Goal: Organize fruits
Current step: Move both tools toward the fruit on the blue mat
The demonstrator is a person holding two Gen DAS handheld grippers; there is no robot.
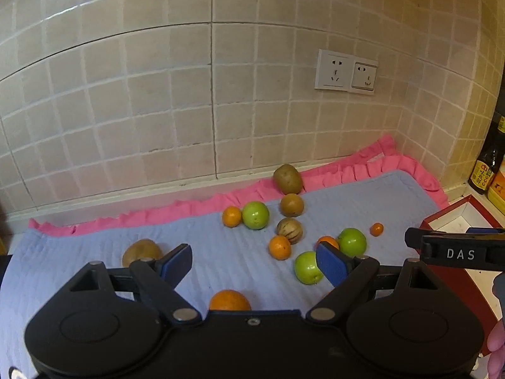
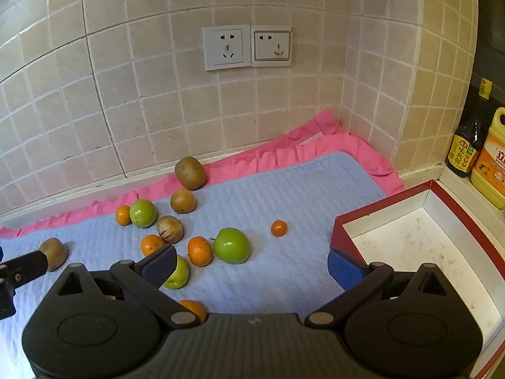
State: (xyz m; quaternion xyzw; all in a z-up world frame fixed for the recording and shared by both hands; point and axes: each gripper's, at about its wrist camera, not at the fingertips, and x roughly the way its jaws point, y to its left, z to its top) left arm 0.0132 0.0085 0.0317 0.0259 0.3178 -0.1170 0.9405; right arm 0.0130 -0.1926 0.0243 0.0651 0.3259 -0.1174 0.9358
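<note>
Several fruits lie loose on a blue quilted mat (image 1: 221, 246) (image 2: 284, 195): green apples (image 1: 255, 214) (image 2: 232, 245), oranges (image 1: 279, 247) (image 2: 199, 251), brown kiwis (image 1: 287, 178) (image 2: 190, 172), a striped pale fruit (image 1: 289, 230) (image 2: 169, 229) and a tiny mandarin (image 1: 377, 229) (image 2: 278, 228). My left gripper (image 1: 255, 263) hovers open above the mat, an orange (image 1: 229, 300) just under its body. My right gripper (image 2: 252, 268) is open too, empty, between the fruit pile and a red-edged white box (image 2: 435, 186) (image 1: 442, 213). It shows at the right edge of the left wrist view (image 1: 454, 248).
A tiled wall with two white sockets (image 1: 345, 72) (image 2: 247, 47) backs the counter. The mat has a pink frill (image 1: 176, 211) (image 2: 284, 154). A dark sauce bottle (image 2: 467, 148) (image 1: 486, 170) and a yellow oil jug (image 2: 492, 170) stand right of the box.
</note>
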